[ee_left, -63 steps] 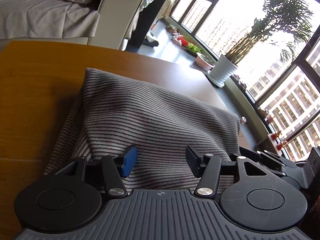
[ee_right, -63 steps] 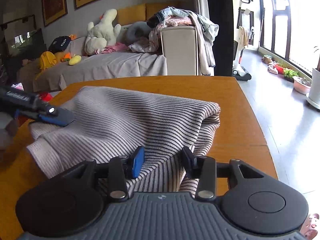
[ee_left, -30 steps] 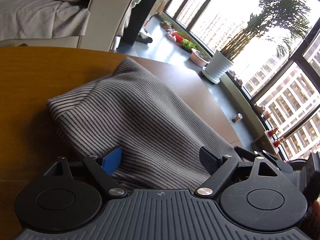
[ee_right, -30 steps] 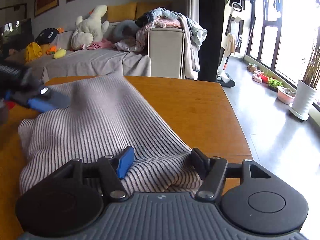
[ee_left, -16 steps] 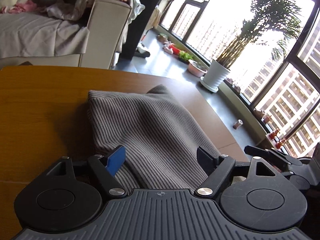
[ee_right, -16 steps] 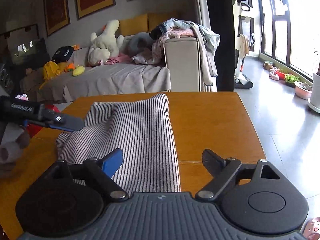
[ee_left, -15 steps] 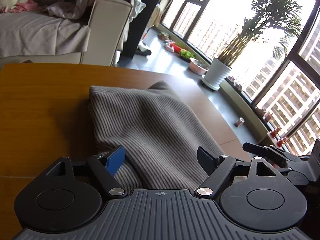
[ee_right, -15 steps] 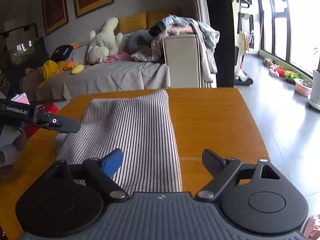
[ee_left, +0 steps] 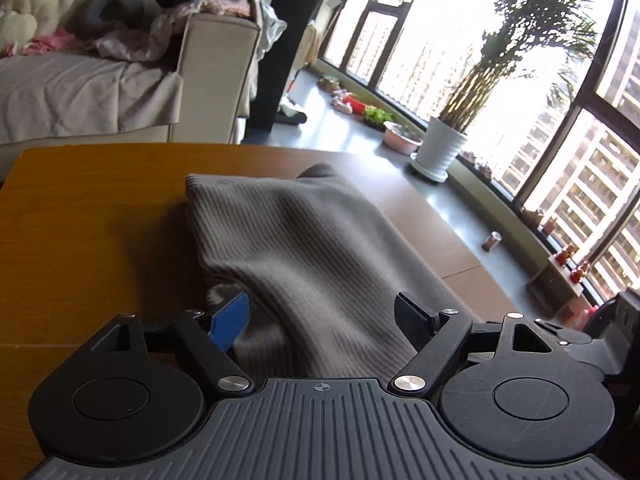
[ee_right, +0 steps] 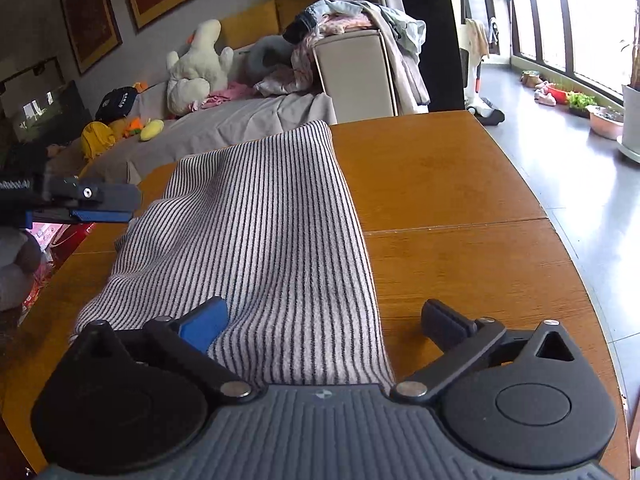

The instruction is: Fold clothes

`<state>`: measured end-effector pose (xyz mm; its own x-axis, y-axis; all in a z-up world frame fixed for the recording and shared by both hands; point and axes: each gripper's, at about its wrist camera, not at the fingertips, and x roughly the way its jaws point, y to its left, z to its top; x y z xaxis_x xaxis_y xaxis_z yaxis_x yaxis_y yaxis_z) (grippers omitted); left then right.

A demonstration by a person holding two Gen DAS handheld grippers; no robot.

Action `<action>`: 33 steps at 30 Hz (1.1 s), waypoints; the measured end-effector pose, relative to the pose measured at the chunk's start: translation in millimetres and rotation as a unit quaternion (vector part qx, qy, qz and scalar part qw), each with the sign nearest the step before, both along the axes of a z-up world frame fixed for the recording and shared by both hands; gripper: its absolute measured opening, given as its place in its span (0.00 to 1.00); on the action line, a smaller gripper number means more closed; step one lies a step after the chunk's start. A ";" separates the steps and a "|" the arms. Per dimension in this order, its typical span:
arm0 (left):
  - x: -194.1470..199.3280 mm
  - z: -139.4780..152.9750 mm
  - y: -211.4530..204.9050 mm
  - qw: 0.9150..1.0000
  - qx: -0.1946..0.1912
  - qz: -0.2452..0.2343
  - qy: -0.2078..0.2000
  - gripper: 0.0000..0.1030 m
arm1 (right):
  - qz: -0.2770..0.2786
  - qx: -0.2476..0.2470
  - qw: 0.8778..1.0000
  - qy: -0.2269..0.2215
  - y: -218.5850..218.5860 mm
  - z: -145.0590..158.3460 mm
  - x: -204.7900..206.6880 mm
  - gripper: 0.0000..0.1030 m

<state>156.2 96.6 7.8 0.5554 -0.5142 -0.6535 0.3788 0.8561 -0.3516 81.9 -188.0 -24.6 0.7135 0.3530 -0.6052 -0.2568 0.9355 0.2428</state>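
Both grippers, left gripper (ee_left: 322, 318) and right gripper (ee_right: 326, 322), stood with jaws spread, holding nothing; striped garment (ee_right: 264, 240) lay doubled lengthwise on wooden table (ee_right: 448, 208), apparently released to settle flat.

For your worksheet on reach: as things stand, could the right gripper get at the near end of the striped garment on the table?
Probably yes. The right gripper is open, and the striped garment lies flat on the table right at its fingers, with nothing in between.

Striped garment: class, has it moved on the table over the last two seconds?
Yes. The striped garment was bunched across the table toward its right edge; it now lies as a narrower strip, clear of that edge.
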 end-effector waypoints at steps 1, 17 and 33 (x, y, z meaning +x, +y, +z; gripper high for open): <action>-0.1 0.3 -1.5 1.000 -0.006 -0.003 -0.002 0.82 | -0.001 0.001 1.000 0.000 0.7 -0.1 0.3 1.00; 7.2 -12.2 9.3 0.994 -0.109 -0.023 -0.001 0.91 | 0.026 0.010 1.000 0.007 9.3 2.5 6.8 1.00; -31.7 -9.1 43.6 0.998 -0.020 0.055 0.004 0.77 | 0.057 -0.098 0.993 -0.034 42.5 24.7 11.4 0.47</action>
<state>124.5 140.2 -1.3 0.6050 -0.4752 -0.6389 0.2796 0.8781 -0.3883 93.2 -145.5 0.1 0.7173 0.3137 -0.6222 -0.3737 0.9268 0.0364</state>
